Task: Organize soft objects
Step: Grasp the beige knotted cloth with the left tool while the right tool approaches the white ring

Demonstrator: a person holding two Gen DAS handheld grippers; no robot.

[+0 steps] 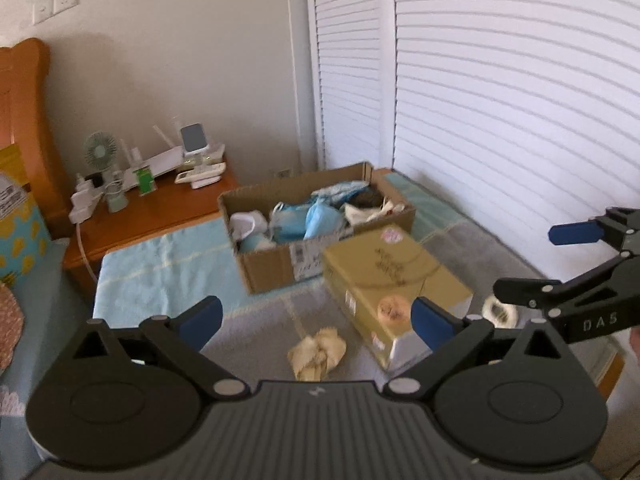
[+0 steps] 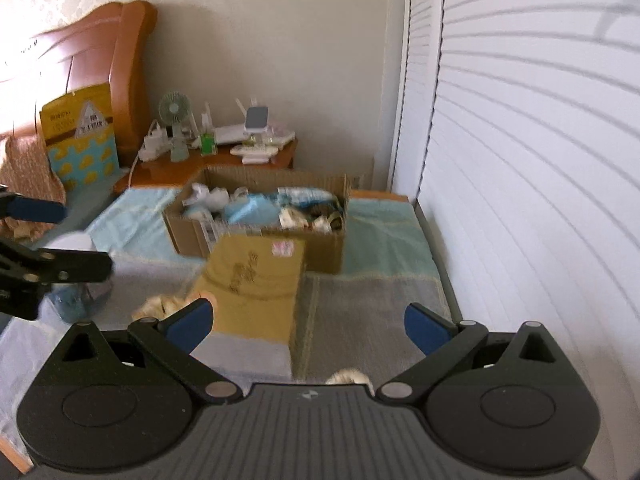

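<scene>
Left wrist view: left gripper [image 1: 316,322] and right gripper [image 2: 308,326] both spread wide, empty, hovering above crumpled beige cloth wad [image 1: 317,354] on grey bedcover; next, descend, pinch, carry to open brown cardboard box [image 1: 280,264].

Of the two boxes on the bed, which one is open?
The brown cardboard box near the nightstand: open and full of soft items. The yellow box is closed.

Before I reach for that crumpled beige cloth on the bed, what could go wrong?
1. The beige cloth lies close beside the yellow box; the open left gripper may nudge the box.
2. The right gripper hovers nearby, so they could collide.
3. The cardboard box already looks full, so added items might spill out.
</scene>
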